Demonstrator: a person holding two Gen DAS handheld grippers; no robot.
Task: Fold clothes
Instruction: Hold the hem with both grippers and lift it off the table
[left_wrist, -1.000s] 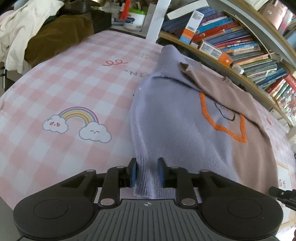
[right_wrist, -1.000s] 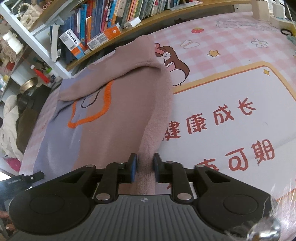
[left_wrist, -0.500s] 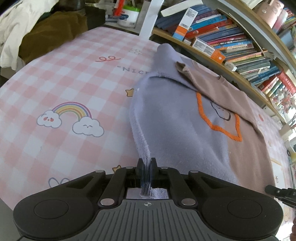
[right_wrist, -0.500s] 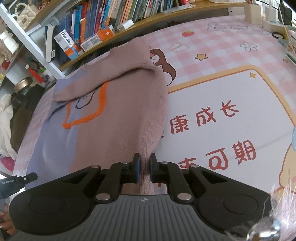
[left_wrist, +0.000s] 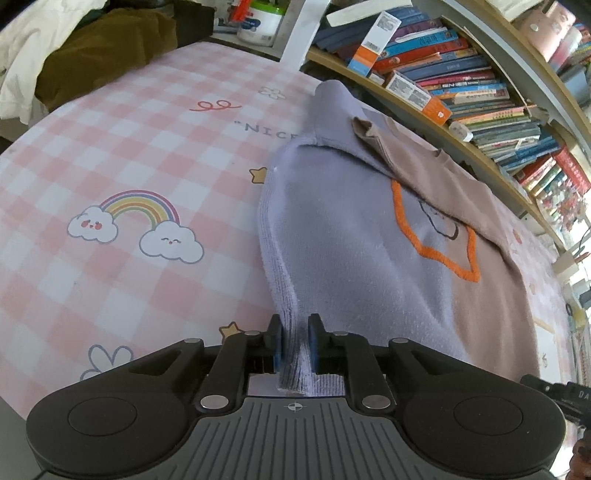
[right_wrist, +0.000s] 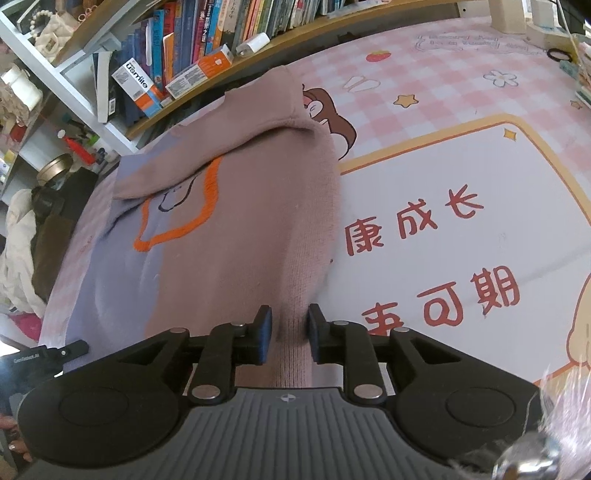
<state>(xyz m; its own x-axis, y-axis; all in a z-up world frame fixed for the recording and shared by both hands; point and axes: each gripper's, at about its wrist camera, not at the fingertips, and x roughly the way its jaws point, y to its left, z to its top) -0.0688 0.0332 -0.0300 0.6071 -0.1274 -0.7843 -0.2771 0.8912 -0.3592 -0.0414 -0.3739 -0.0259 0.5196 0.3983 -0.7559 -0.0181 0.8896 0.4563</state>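
Sweater (left_wrist: 354, 258) flat on pink checked mat (left_wrist: 129, 155), sleeves folded in. Left gripper (left_wrist: 295, 341), right gripper (right_wrist: 290, 332) each straddle hem corner; jaws easing open, hem between, pads probably still touching. Step: bottom fold. Next: re-pinch, carry hem toward 12 o'clock.

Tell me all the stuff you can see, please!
sweater: one, lilac and dusty pink with an orange star outline, lying on the mat, sleeves folded in
mat: one, pink checks with a rainbow, clouds and red writing, under the sweater
books: many, mixed colours, on the shelf behind the mat
clothes pile: one, cream and brown, far left
left gripper: black, jaws opening, lilac hem between them
right gripper: black, jaws opening, pink hem between them
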